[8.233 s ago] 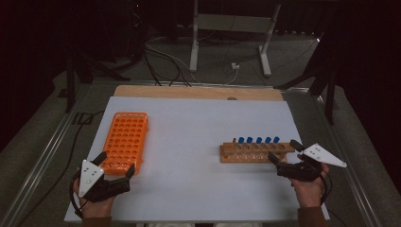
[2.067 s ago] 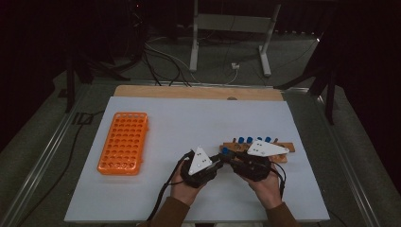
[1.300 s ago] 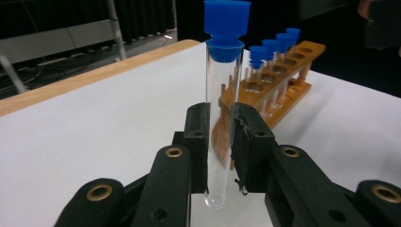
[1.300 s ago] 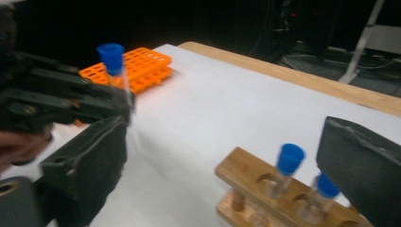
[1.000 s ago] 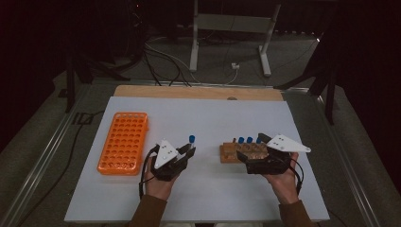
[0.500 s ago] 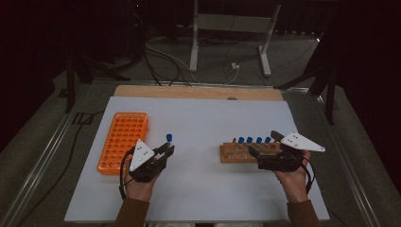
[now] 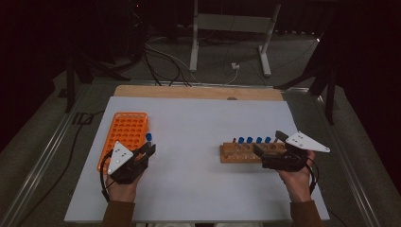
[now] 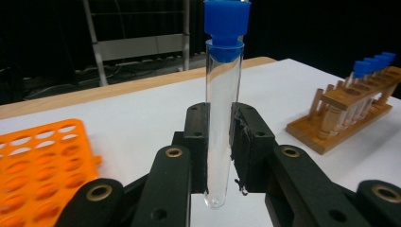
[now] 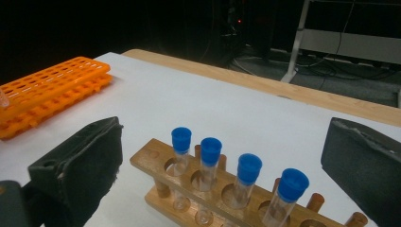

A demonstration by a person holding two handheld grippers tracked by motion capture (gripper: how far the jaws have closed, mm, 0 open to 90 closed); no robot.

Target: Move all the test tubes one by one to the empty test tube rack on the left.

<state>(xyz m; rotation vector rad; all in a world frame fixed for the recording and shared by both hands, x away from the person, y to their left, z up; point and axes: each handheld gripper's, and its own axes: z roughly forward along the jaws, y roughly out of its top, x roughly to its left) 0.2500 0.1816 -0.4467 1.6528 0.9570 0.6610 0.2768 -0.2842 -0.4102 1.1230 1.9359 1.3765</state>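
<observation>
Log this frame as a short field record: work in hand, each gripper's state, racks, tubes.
work: moving a capped tube between racks
left gripper: shut on test tube, upright, blue cap, beside orange rack
right gripper: open, jaws either side of wooden rack
tubes in wooden rack: four, blue caps
surface: white table

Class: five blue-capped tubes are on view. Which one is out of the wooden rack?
The tube clamped upright in the left gripper, beside the orange rack. The other four stand in the wooden rack.
</observation>
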